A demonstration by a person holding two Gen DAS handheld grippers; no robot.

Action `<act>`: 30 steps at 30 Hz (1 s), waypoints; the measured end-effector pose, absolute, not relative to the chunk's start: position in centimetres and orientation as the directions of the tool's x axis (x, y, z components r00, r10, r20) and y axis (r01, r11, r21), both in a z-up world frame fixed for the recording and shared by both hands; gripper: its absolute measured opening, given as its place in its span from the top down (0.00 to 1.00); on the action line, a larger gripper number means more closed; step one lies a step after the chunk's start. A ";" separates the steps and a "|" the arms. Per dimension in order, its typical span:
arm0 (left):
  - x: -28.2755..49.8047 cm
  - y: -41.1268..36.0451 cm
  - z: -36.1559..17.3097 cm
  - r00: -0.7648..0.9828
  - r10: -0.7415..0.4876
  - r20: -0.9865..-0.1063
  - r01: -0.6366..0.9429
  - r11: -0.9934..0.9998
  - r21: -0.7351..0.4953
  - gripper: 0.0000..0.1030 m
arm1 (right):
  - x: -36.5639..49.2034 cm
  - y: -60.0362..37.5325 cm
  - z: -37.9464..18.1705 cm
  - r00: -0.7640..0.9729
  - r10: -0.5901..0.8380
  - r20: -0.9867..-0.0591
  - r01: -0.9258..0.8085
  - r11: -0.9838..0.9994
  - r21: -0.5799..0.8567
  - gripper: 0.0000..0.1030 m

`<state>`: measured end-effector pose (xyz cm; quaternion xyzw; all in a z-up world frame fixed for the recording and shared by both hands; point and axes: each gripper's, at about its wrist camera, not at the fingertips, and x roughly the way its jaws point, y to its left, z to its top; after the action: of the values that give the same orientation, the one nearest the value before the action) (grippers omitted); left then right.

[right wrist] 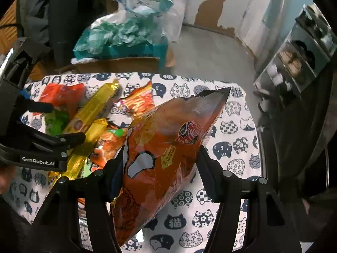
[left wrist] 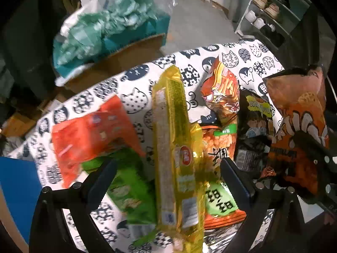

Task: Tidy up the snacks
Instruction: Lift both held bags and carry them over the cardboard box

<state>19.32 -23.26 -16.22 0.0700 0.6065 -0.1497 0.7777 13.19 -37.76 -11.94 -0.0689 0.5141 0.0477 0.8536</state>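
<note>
My left gripper (left wrist: 166, 175) is wide open around a long yellow snack pack (left wrist: 174, 147), its fingers apart from the wrapper on both sides. The yellow pack lies over a green bag (left wrist: 130, 191) and an orange-green bag (left wrist: 221, 147). A red-orange bag (left wrist: 88, 137) lies to the left. My right gripper (right wrist: 160, 164) is shut on a large orange chip bag (right wrist: 166, 143) and holds it tilted above the cat-print cloth. That bag shows at the right of the left wrist view (left wrist: 299, 126). The left gripper also shows in the right wrist view (right wrist: 52, 124).
The table wears a cat-print cloth (right wrist: 231, 126). An orange noodle-snack bag (left wrist: 223, 90) and a black bag (left wrist: 254, 130) lie further back. Behind the table stand a cardboard box (right wrist: 118, 65) with teal plastic bags (right wrist: 122, 33) and a shoe rack (left wrist: 271, 14) at the right.
</note>
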 end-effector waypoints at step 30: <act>18.9 -20.8 -15.2 0.224 -0.300 -0.927 0.262 0.935 -0.239 0.71 | 12.8 -36.9 -11.6 0.459 0.034 -0.888 -0.159 0.986 -0.044 0.39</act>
<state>18.91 -20.82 -15.17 -0.0156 0.5965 -0.1796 0.7821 12.83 -36.94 -11.60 -0.0604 0.5172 0.0565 0.8519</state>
